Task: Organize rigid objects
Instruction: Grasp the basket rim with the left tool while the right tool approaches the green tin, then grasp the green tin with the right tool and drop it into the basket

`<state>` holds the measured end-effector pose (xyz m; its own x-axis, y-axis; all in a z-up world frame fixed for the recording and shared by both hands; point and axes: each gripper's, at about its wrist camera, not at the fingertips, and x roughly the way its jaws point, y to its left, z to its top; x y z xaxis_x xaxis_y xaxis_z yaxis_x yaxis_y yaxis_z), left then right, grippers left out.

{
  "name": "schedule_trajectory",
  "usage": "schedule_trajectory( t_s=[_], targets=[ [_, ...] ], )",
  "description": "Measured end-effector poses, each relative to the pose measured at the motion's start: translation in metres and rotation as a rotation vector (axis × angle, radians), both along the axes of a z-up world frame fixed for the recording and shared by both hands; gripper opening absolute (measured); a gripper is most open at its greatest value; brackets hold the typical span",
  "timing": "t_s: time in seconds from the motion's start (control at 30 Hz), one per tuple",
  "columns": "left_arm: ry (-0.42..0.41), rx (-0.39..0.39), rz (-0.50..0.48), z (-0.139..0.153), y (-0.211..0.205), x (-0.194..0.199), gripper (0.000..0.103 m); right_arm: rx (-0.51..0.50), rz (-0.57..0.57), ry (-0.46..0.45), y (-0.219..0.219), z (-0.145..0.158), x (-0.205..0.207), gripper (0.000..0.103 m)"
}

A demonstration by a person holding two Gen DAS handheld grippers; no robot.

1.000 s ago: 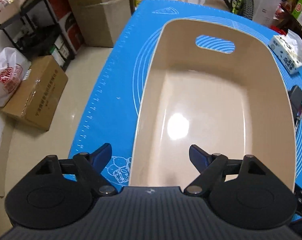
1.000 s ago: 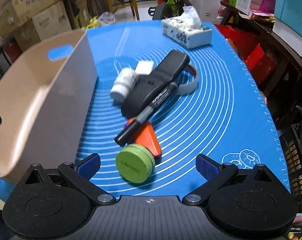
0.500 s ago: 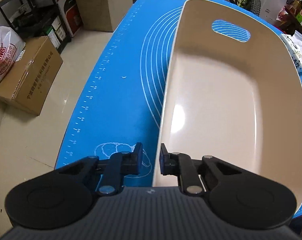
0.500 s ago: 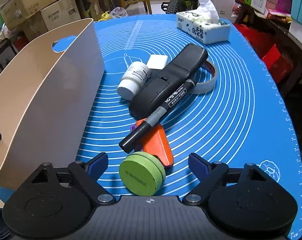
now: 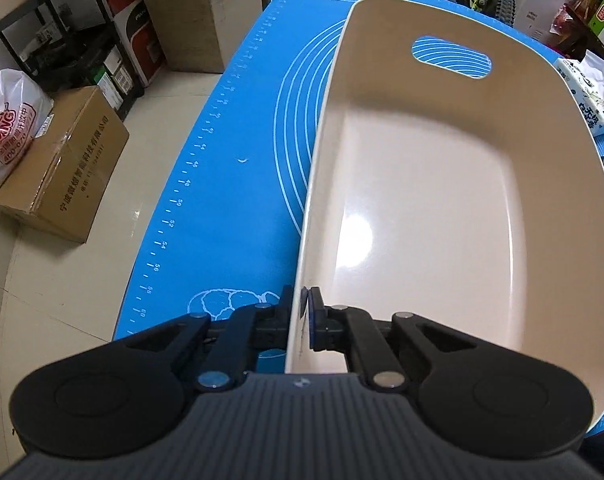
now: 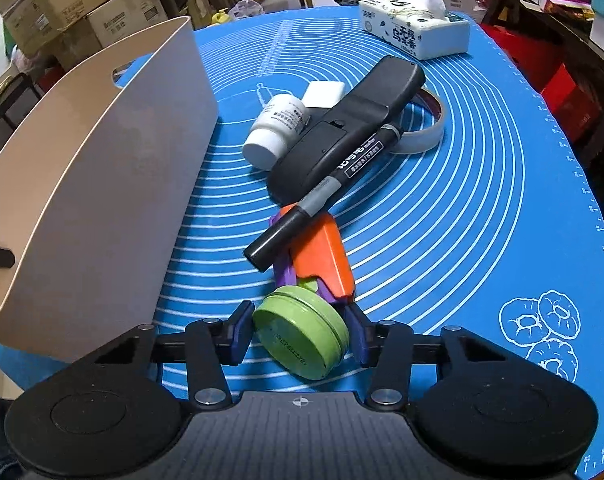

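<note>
So the left claw [image 5: 301, 312] was clamped on the near wall of the empty beige bin [image 5: 442, 208], steadying it on the desk. The right claw [image 6: 300, 334] was pinching the green tin [image 6: 302, 338], first of the pile. Next move, I'd guess: lift it clear of the orange tool [image 6: 324, 260] and marker [image 6: 322, 196], then over the rim. Blue mat [image 6: 482, 200], boxes [image 5: 62, 164] on the floor.

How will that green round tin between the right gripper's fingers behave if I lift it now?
The green tin looks stiff, so the right gripper likely won't crush it. Its curved, glossy rim touches the pads only along narrow lines, so it may pivot or slip. If dropped on edge, it could roll across the blue mat.
</note>
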<state>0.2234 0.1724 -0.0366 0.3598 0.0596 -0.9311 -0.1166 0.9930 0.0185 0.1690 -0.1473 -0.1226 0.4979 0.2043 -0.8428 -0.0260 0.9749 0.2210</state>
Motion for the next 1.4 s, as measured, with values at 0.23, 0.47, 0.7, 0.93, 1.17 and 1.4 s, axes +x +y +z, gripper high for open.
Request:
schedule_trajectory(
  t_s=[0.23, 0.47, 0.7, 0.93, 1.17, 1.4],
  targets=[
    [-0.004, -0.003, 0.009, 0.0, -0.001, -0.001, 0.008, -0.018, 0.016, -0.042, 0.001, 0.005, -0.007, 0.054],
    [-0.006, -0.004, 0.009, 0.0, 0.0, -0.001, 0.008, -0.023, -0.015, -0.144, -0.005, 0.035, -0.017, 0.054],
    [-0.01, 0.001, 0.006, 0.002, 0.0, -0.001, 0.008, -0.016, 0.0, -0.327, 0.006, 0.096, -0.009, 0.054],
    [-0.01, 0.003, 0.004, 0.001, 0.0, 0.0, 0.008, 0.044, 0.086, -0.427, 0.048, 0.14, 0.018, 0.054],
    [-0.008, -0.003, 0.008, 0.001, 0.0, 0.0, 0.008, 0.006, 0.234, -0.385, 0.118, 0.128, 0.046, 0.054],
    [-0.008, -0.005, 0.005, -0.001, 0.001, 0.0, 0.008, -0.091, 0.329, -0.278, 0.165, 0.094, 0.064, 0.054]
  ],
)
